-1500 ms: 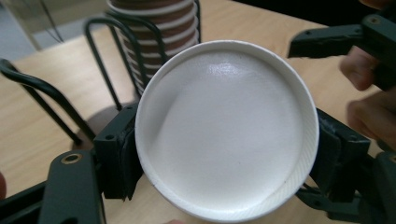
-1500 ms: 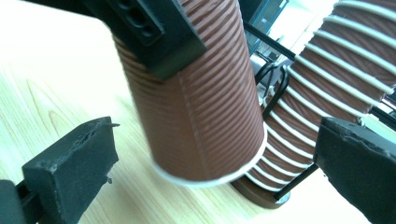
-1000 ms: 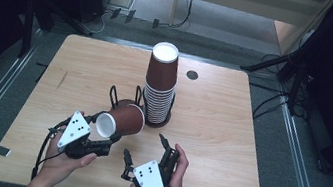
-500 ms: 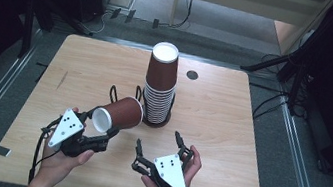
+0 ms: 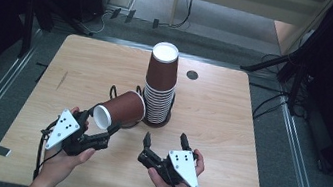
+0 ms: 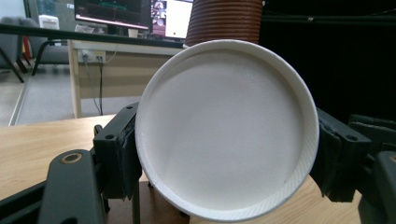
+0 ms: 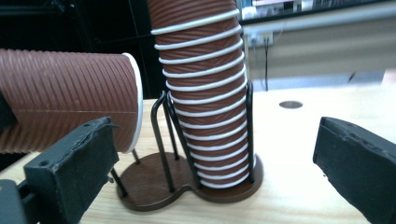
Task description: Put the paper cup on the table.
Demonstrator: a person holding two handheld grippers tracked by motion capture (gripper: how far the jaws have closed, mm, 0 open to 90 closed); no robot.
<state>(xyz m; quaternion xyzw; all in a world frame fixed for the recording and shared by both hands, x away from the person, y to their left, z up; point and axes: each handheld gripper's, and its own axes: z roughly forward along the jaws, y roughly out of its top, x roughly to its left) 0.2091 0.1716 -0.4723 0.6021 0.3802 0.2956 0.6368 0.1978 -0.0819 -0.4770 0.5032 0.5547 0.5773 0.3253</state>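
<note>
The left gripper (image 5: 105, 132) clamps a brown ribbed paper cup (image 5: 121, 109) near its white base, holding it on its side above the wooden table (image 5: 229, 134), just beside the stack of cups (image 5: 160, 90) in a wire holder (image 7: 163, 135). The right gripper (image 5: 164, 141) hovers with jaws wide and empty. The cup looks light and crushable; a gentle grip on the stiffer base or rim seems safest.
</note>
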